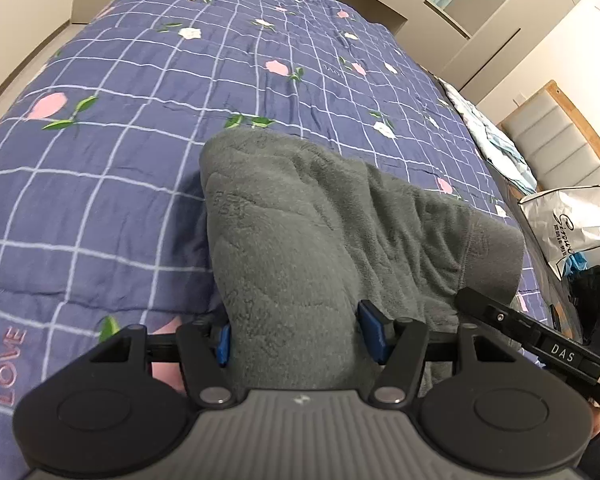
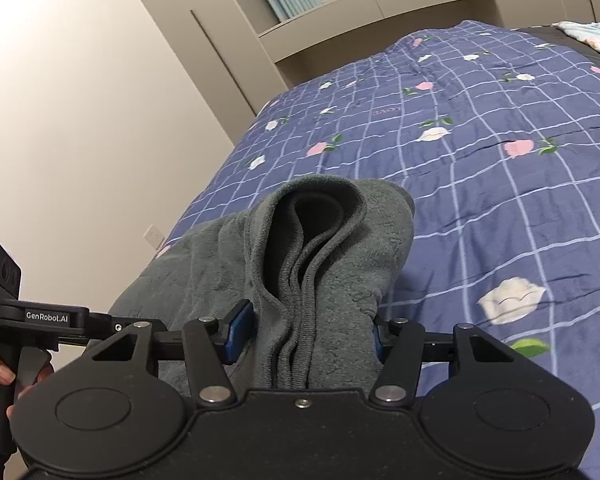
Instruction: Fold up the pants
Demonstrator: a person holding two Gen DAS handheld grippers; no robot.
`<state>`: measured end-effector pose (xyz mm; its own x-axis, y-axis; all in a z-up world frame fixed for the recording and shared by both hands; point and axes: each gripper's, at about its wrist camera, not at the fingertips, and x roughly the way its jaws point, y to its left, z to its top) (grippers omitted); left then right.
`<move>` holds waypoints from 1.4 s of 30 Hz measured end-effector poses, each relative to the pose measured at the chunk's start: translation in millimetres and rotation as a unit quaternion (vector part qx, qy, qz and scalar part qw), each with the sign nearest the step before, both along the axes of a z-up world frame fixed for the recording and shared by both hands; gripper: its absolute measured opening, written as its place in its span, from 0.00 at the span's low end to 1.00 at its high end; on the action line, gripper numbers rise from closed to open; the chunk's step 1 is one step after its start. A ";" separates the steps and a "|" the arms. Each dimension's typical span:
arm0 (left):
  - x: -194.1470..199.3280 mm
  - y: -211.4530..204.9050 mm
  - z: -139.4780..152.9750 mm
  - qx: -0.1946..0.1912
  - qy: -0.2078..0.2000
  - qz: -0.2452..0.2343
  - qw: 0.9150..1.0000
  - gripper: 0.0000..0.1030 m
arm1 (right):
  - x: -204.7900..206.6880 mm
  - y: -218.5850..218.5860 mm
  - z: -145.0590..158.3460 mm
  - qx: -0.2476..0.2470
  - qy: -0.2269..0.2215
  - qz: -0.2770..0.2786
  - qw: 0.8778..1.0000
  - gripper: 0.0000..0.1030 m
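The grey fleece pants [image 1: 312,220] are bunched into a thick folded bundle, held above the blue checked quilt [image 1: 120,140]. My left gripper [image 1: 296,336] is shut on one end of the bundle, the cloth thick between its blue pads. My right gripper [image 2: 312,332] is shut on the other end, where the ribbed waistband layers [image 2: 300,280] run between its pads. The right gripper's body shows at the right of the left wrist view [image 1: 540,344]. The left gripper's body shows at the left of the right wrist view [image 2: 40,320].
The quilt [image 2: 500,168] with flower prints covers the bed. A white shopping bag [image 1: 568,224] and light blue bedding [image 1: 496,140] lie at the bed's right side near the headboard. A beige wall [image 2: 80,120] and cupboards border the bed.
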<state>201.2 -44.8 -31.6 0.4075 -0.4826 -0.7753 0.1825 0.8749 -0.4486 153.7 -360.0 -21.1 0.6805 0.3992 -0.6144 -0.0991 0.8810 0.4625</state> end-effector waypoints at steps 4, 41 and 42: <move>-9.3 11.4 4.2 0.000 -0.002 0.007 1.000 0.61 | -6.1 13.0 4.8 0.002 -0.004 0.008 1.000 0.52; -32.3 108.1 -1.3 0.022 -0.015 0.110 0.994 0.67 | 7.7 119.8 -7.7 0.006 -0.003 0.061 0.998 0.56; -32.5 108.2 -1.8 0.023 -0.014 0.111 0.993 0.69 | 7.3 118.8 -8.9 0.006 -0.002 0.059 0.998 0.57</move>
